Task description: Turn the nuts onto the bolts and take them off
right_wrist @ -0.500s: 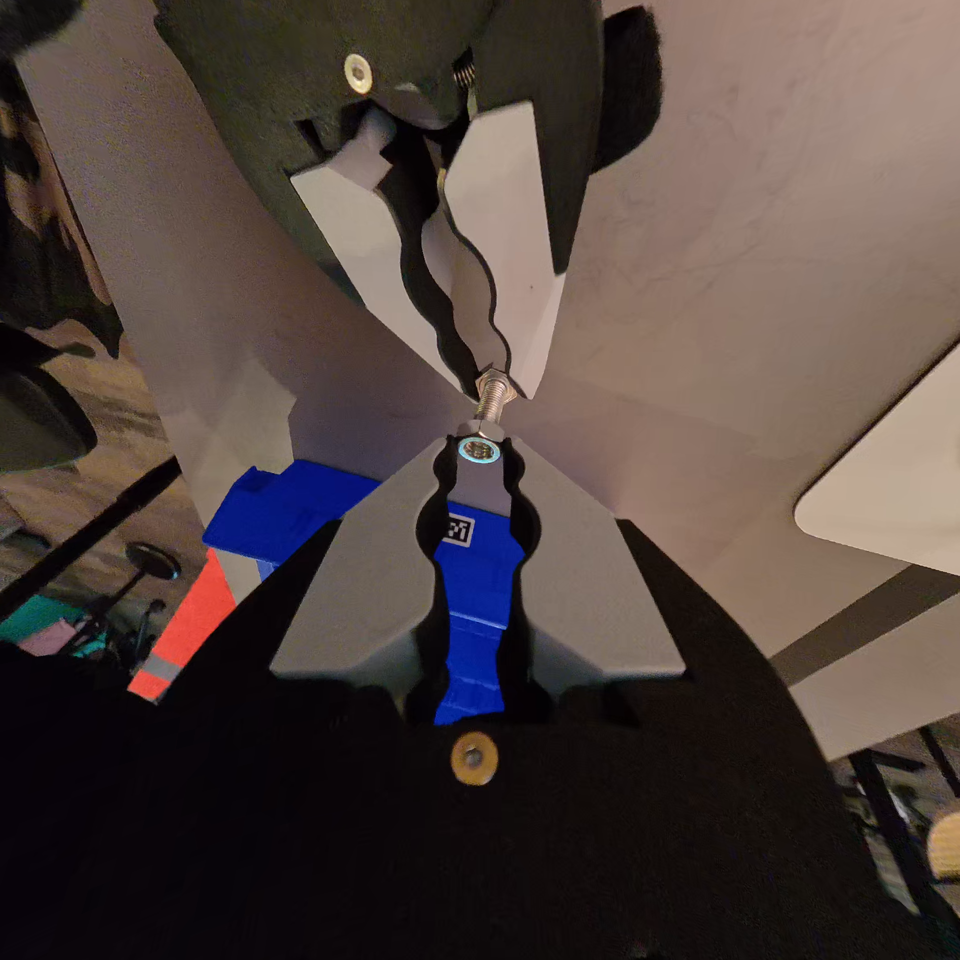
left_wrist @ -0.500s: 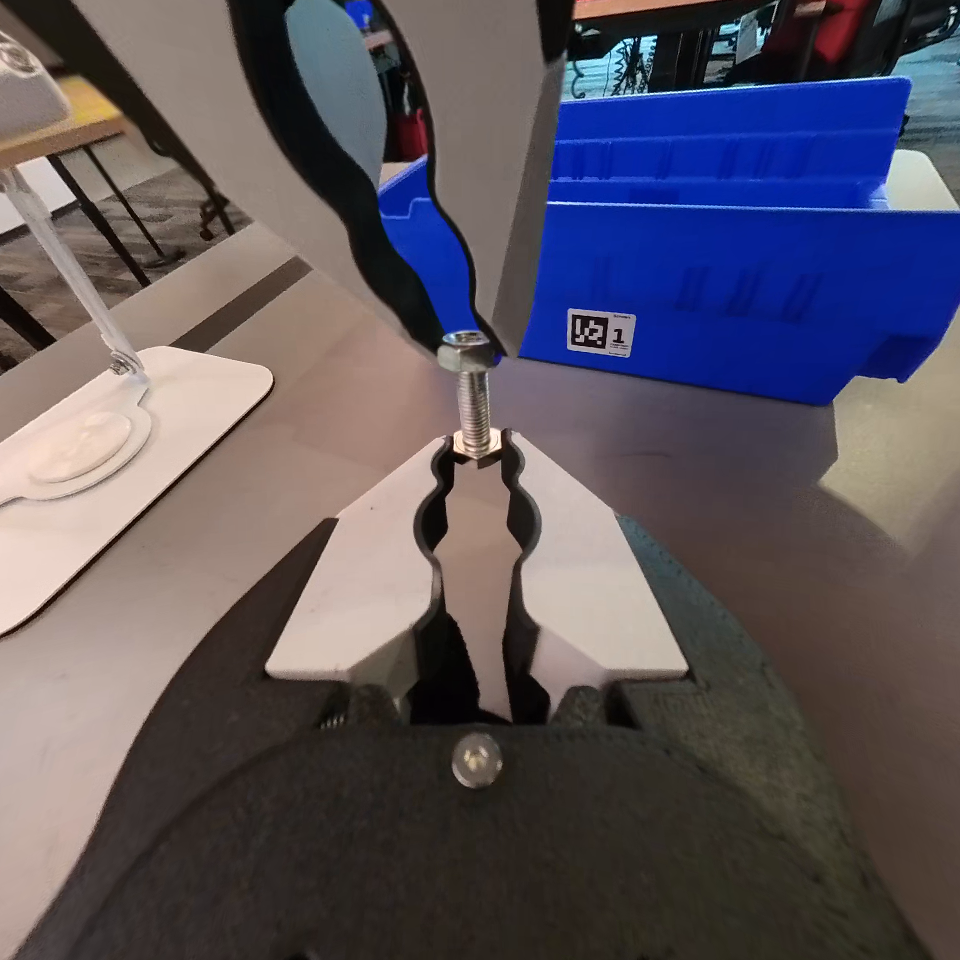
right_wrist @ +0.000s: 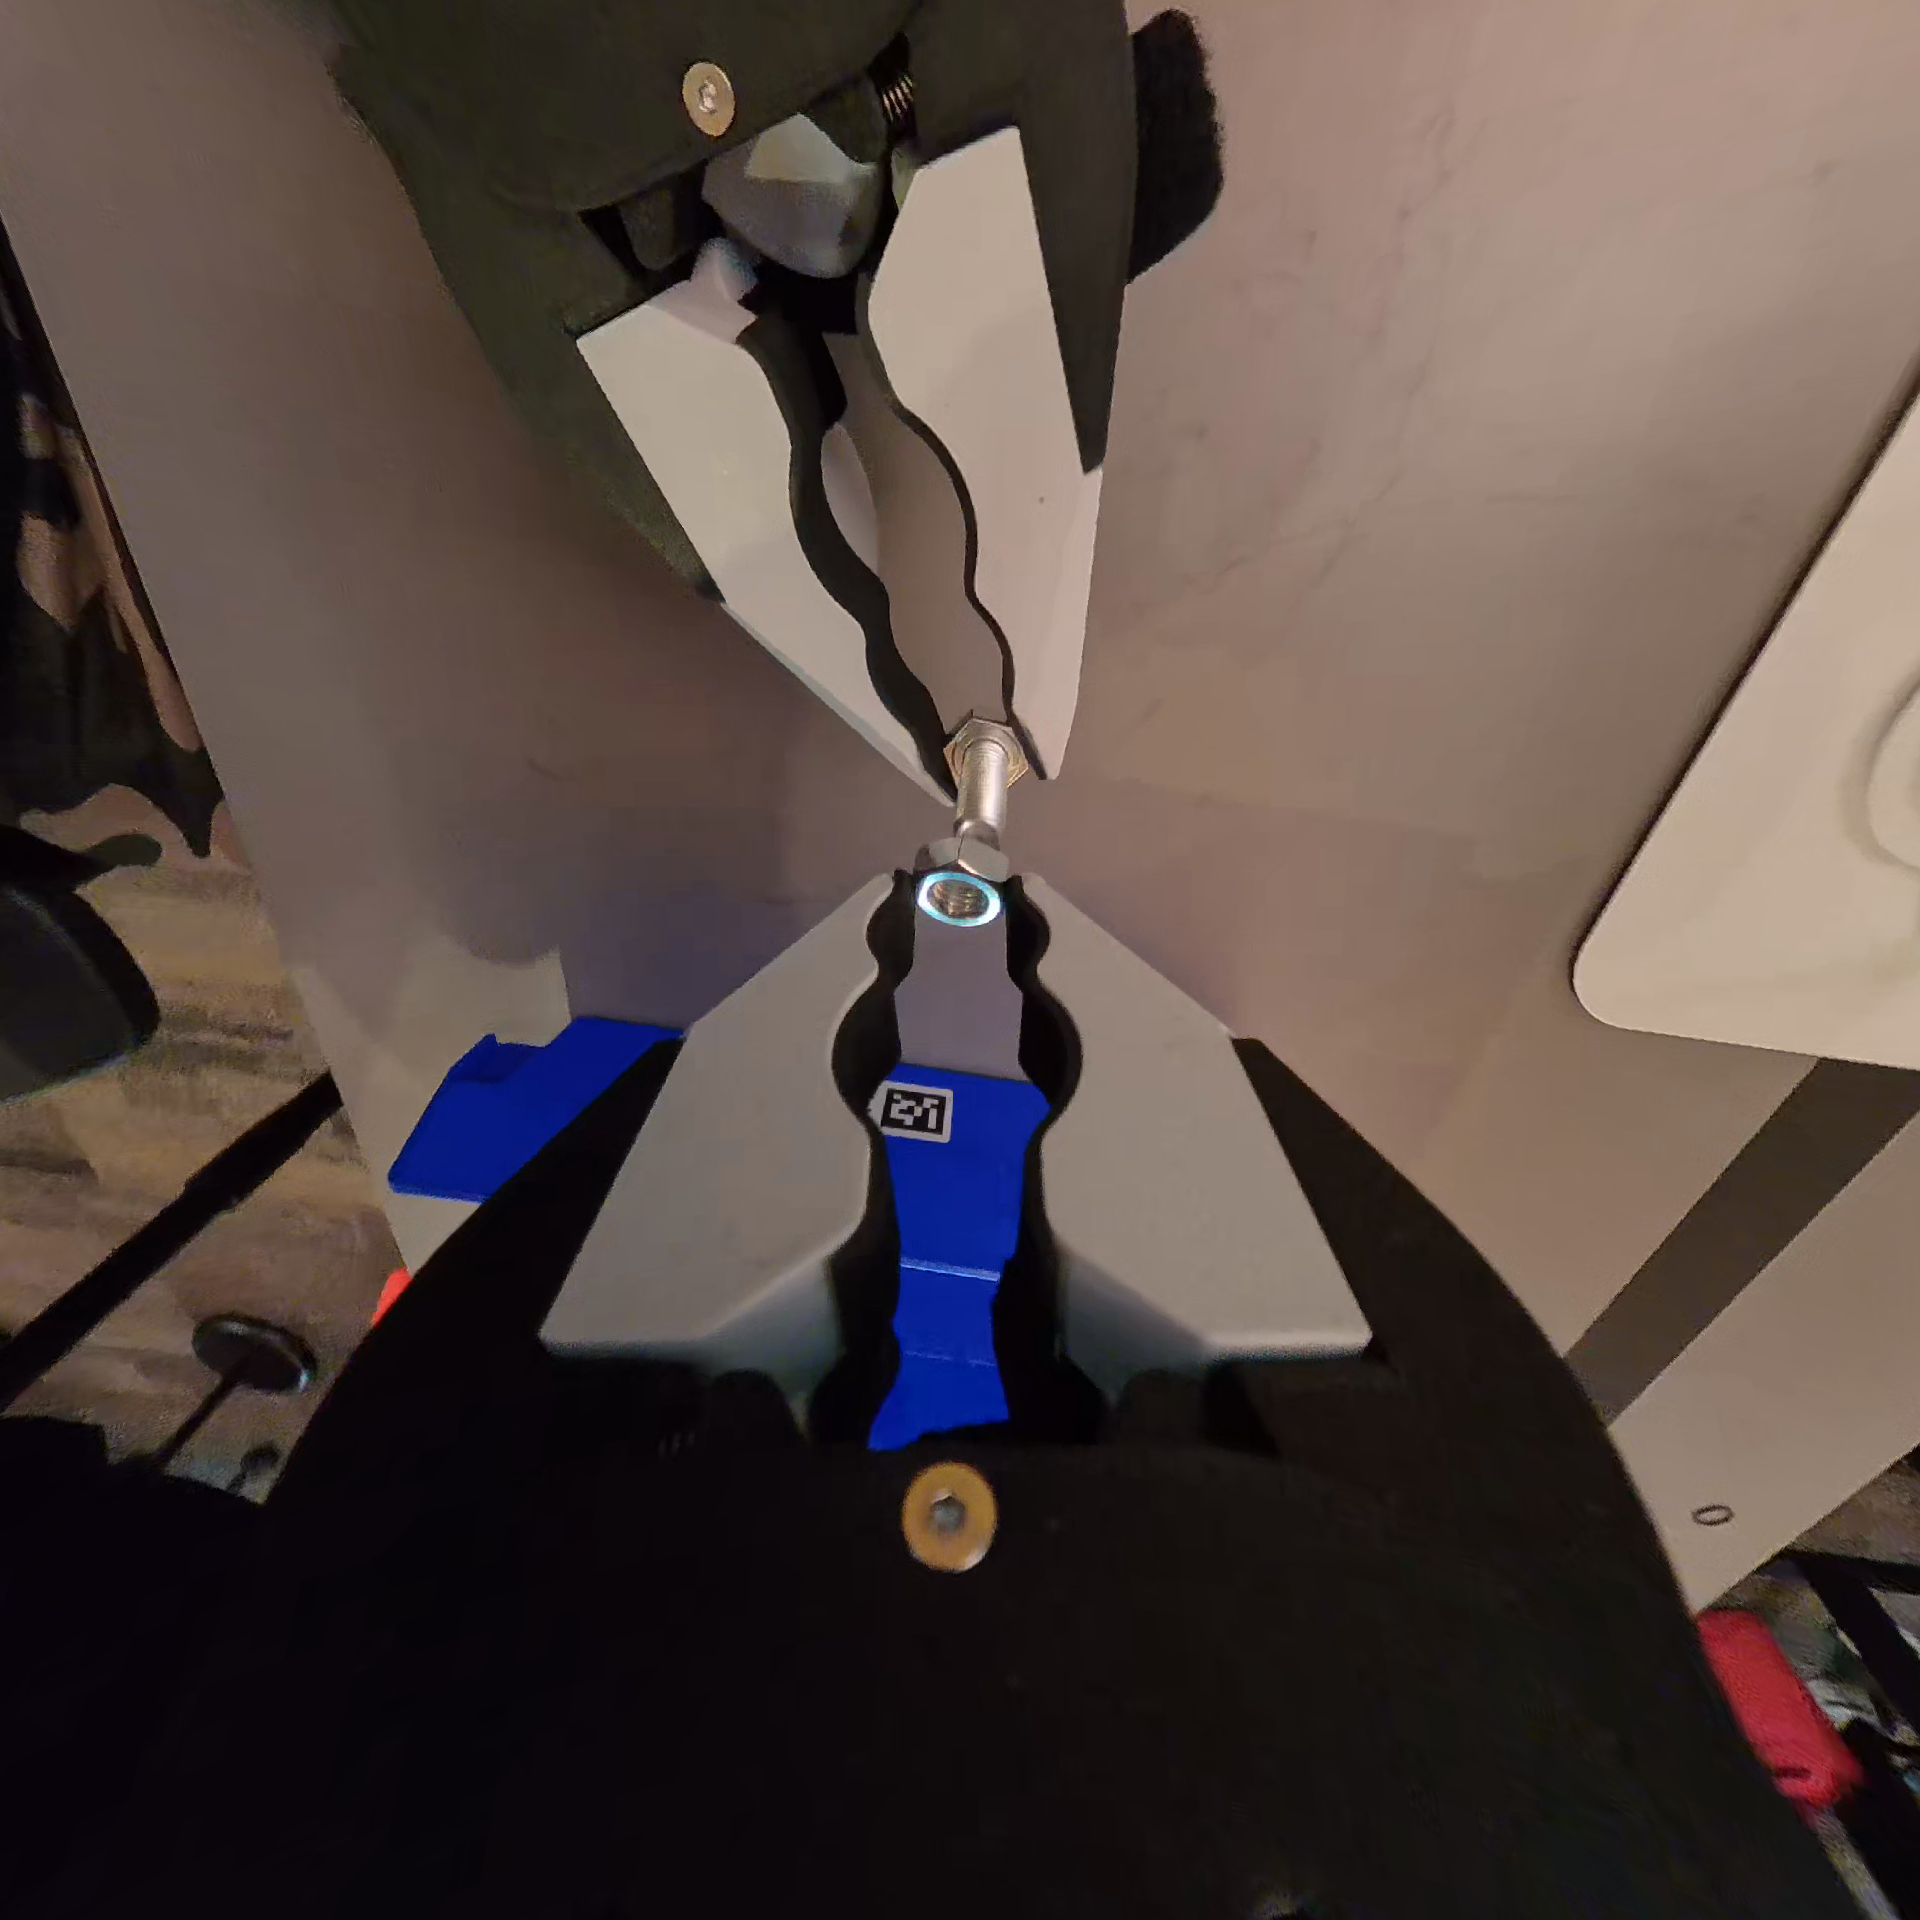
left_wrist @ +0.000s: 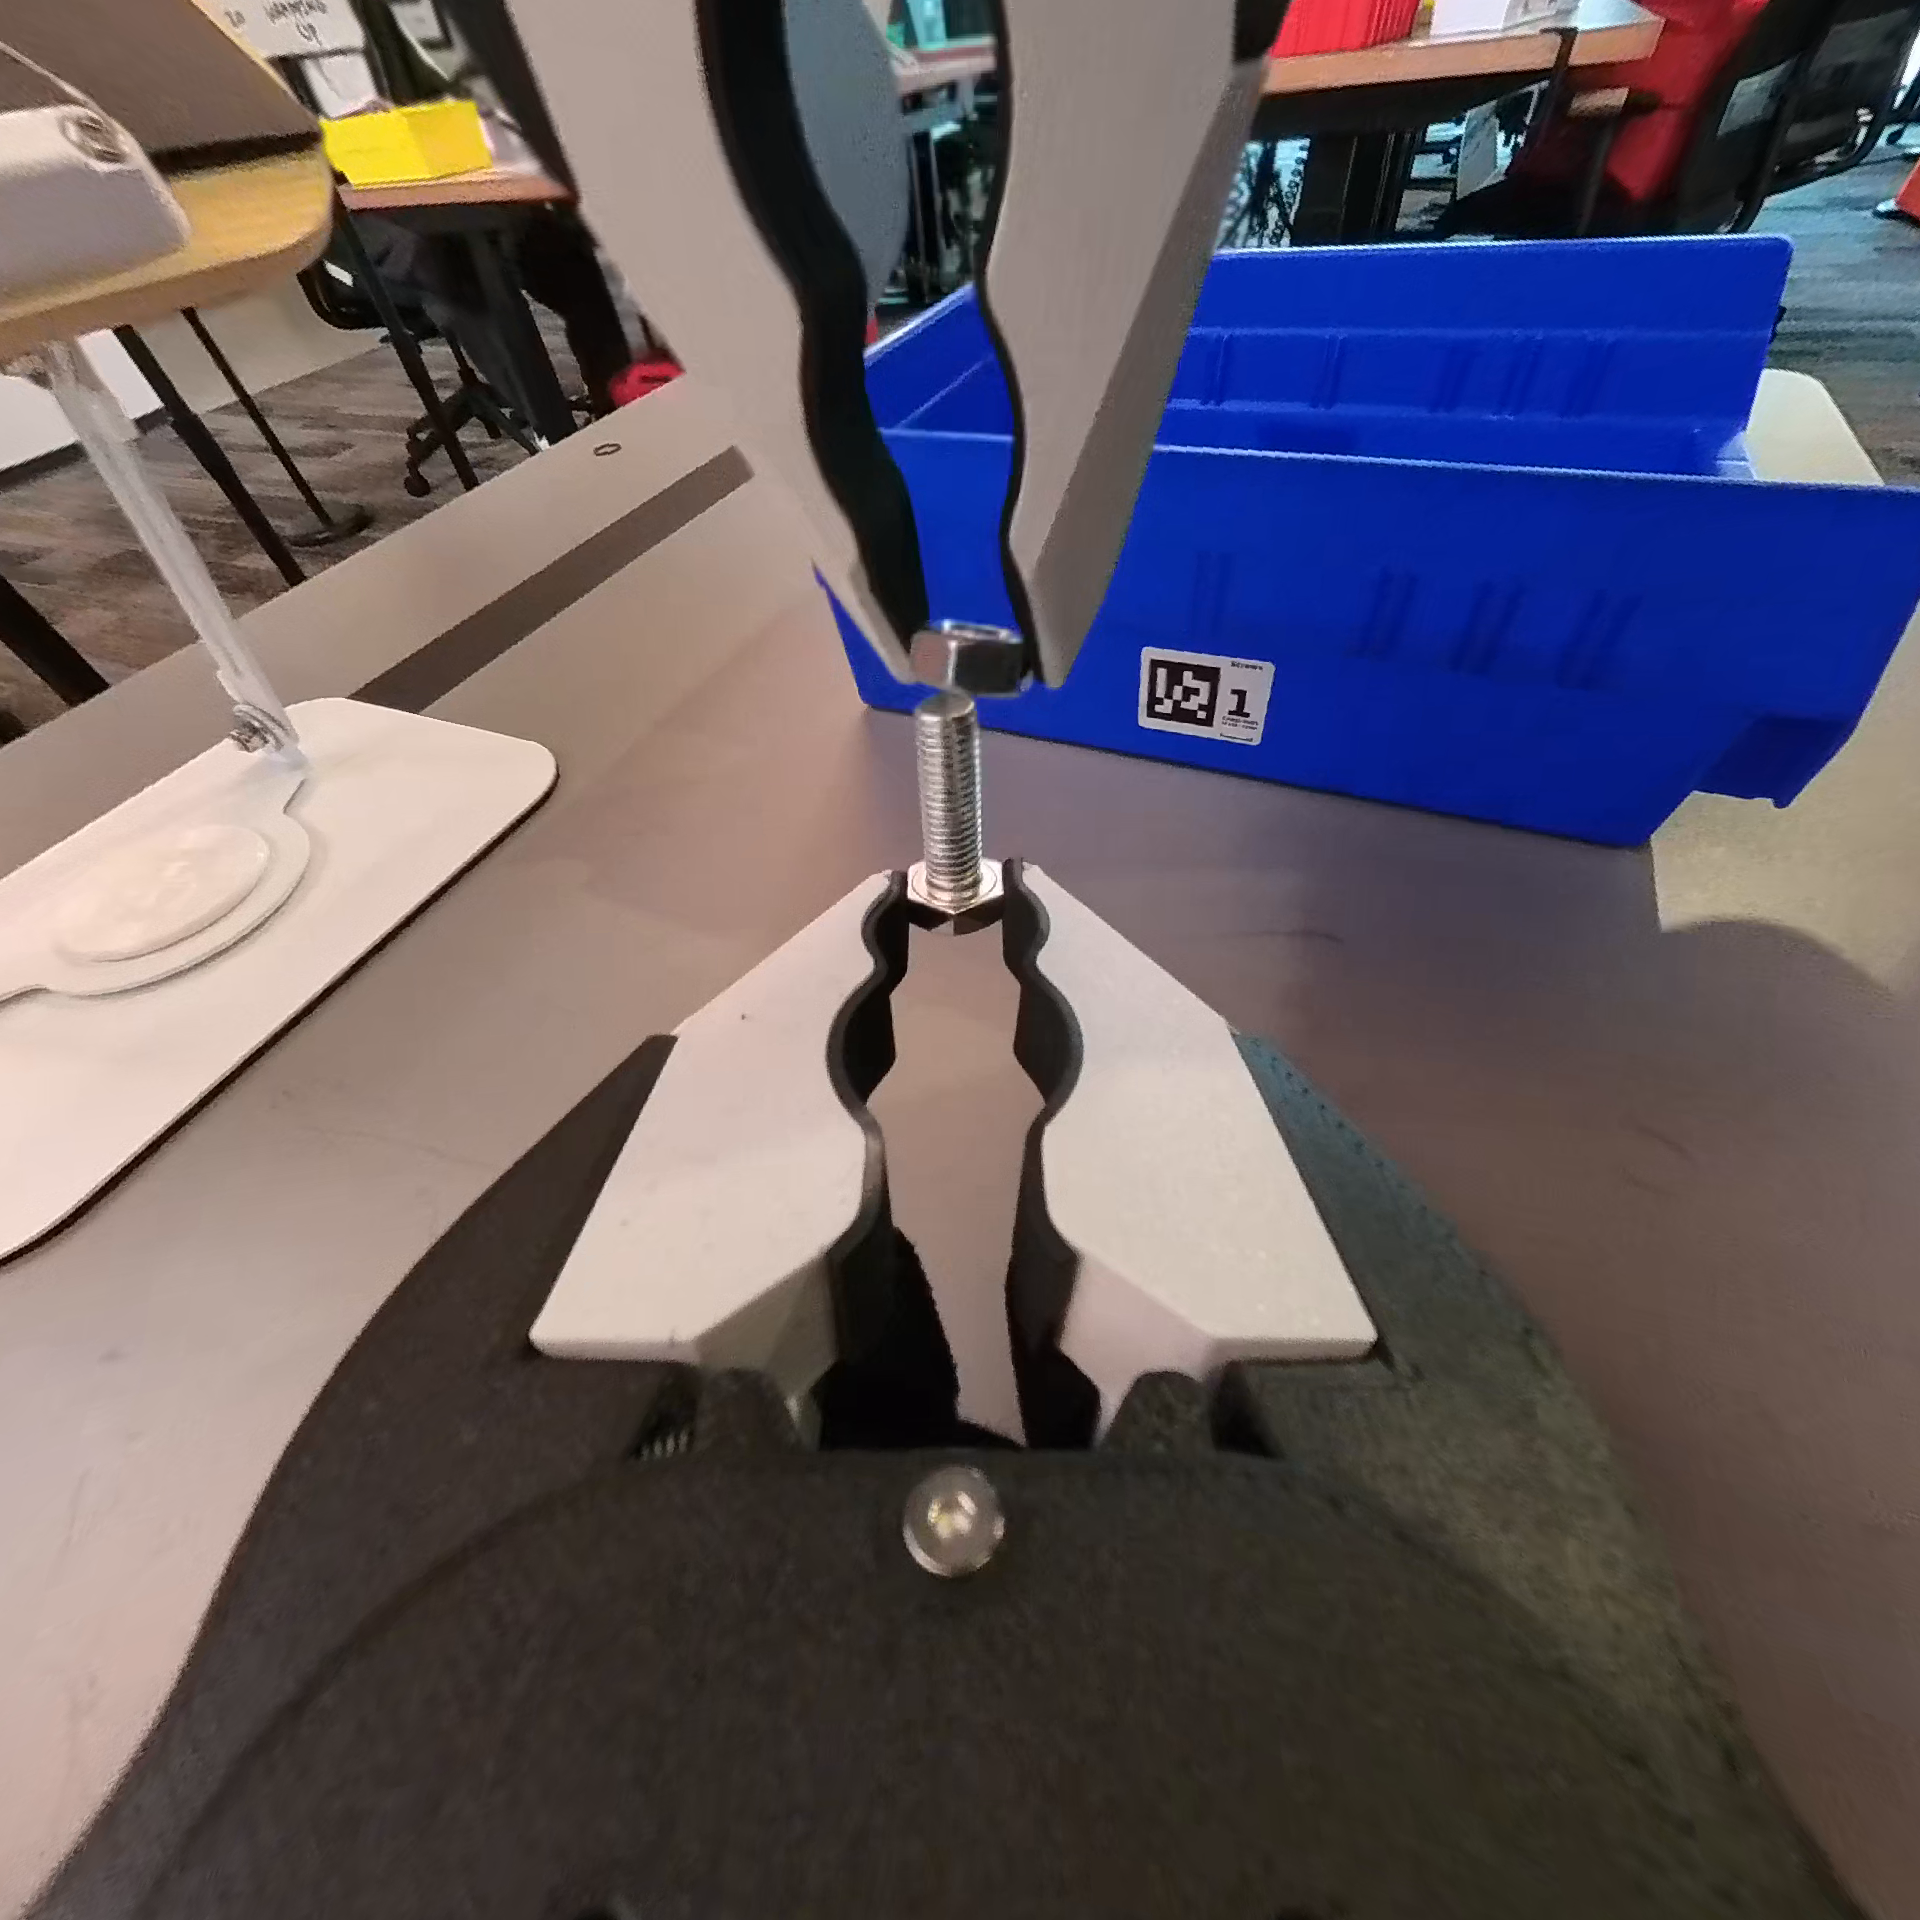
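The left gripper clamped the bolt by its head; the right gripper pinched the nut just above its tip.

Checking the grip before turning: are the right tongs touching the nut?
Touching. The right wrist view shows the nut pinched between the tips of the right tongs, both pressed against its sides.

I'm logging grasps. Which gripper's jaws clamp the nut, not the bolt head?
The right gripper: it pinches the nut, while the left gripper holds the bolt head.
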The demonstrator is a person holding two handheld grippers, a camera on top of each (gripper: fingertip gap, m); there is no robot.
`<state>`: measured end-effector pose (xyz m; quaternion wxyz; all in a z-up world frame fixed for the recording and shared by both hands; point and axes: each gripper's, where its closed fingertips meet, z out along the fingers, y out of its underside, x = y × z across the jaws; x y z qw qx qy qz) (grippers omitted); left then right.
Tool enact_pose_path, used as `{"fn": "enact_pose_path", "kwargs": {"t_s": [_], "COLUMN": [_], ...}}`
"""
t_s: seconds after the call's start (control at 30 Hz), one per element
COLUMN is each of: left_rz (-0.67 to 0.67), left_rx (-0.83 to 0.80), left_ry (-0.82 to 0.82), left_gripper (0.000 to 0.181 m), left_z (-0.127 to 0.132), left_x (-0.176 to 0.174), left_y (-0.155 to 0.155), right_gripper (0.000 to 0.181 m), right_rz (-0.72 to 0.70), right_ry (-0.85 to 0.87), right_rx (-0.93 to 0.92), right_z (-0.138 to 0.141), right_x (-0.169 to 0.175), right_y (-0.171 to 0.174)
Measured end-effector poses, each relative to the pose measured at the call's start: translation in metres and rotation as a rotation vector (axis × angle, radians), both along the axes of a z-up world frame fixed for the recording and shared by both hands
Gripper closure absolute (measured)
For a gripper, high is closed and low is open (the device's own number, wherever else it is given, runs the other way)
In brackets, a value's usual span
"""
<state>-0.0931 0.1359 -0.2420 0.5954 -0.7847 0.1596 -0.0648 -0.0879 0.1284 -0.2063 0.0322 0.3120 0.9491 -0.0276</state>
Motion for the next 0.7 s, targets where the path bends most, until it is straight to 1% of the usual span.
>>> {"fn": "enact_pose_path", "kwargs": {"t_s": [0.1,0.17,0.23,0.3,0.37,0.4,0.47,0.53,0.6,0.7], "left_rz": [0.046,0.1,0.157,0.207,0.259,0.282,0.325,0.332,0.335,0.33], "left_rx": [0.003,0.008,0.009,0.012,0.014,0.012,0.019,0.023,0.026,0.028], "left_ry": [-0.026,-0.049,-0.064,-0.085,-0.106,-0.11,-0.139,-0.176,-0.192,-0.203], "left_gripper": [0.165,0.165,0.165,0.165,0.165,0.165,0.165,0.165,0.165,0.165], "left_z": [0.002,0.003,0.004,0.005,0.006,0.005,0.006,0.007,0.007,0.008], "left_x": [-0.011,-0.025,-0.041,-0.056,-0.071,-0.078,-0.09,-0.094,-0.096,-0.096], "left_y": [0.001,0.001,0.0,-0.002,-0.005,-0.006,-0.009,-0.01,-0.01,-0.011], "right_gripper": [0.165,0.165,0.165,0.165,0.165,0.165,0.165,0.165,0.165,0.165], "right_rz": [-0.098,-0.194,-0.279,-0.339,-0.409,-0.43,-0.49,-0.507,-0.493,-0.477], "right_ry": [0.049,0.067,0.068,0.062,0.118,0.143,0.184,0.21,0.237,0.286], "right_rx": [-0.024,-0.063,-0.091,-0.128,-0.175,-0.193,-0.206,-0.234,-0.188,-0.158], "right_z": [0.004,0.001,-0.016,-0.039,-0.059,-0.068,-0.084,-0.093,-0.105,-0.11], "right_x": [0.003,0.008,0.013,0.017,0.01,0.008,0.005,0.002,-0.001,-0.006], "right_y": [0.006,0.004,-0.008,-0.028,-0.047,-0.053,-0.055,-0.064,-0.066,-0.065]}}
